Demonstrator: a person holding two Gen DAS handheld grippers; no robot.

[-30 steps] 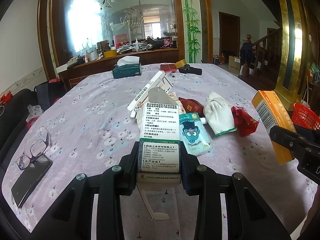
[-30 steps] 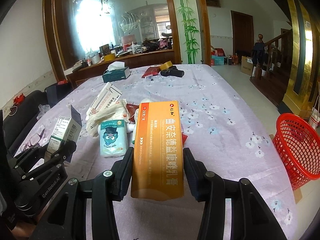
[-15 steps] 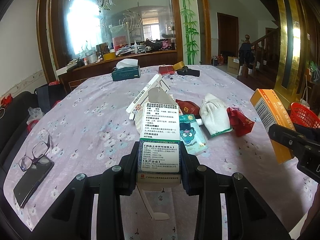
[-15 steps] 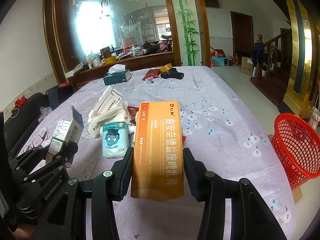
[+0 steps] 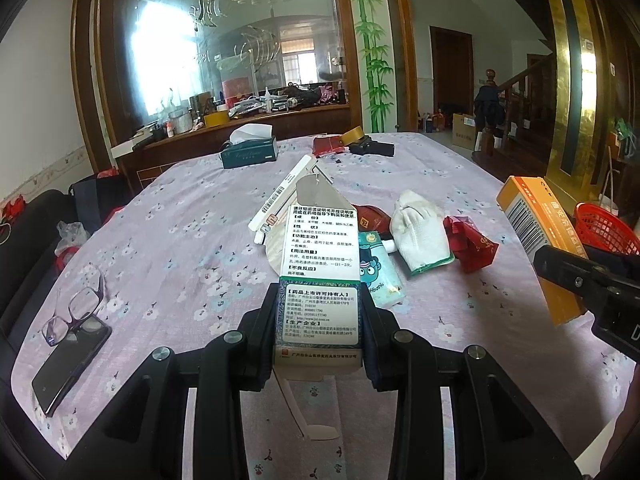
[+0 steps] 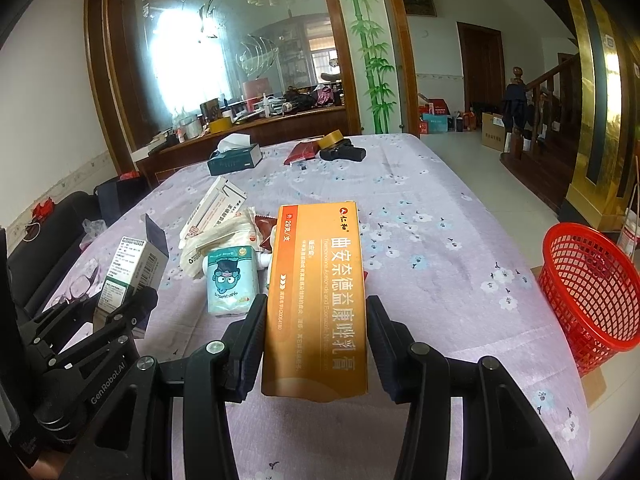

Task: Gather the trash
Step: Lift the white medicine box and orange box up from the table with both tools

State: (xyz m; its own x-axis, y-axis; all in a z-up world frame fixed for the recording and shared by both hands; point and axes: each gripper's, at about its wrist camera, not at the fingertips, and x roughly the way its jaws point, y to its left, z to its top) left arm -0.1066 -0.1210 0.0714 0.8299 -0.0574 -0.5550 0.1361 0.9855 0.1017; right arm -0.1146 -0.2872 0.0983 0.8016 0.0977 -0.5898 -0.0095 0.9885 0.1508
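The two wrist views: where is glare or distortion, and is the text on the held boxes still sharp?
Left wrist view: strong glare on the glass partition, edges bent by the fisheye, the print on the green-and-white box sharp. Right wrist view: the same blown-out glare on the glass, the red basket curved near the edge, the orange box readable.

My left gripper [image 5: 320, 320] points forward and a bit down, and its two black fingers [image 5: 262, 340] squeeze a small box from both sides. My right gripper [image 6: 316, 328] points the same way, just beside it, and its fingers [image 6: 250, 336] hug a long orange box.
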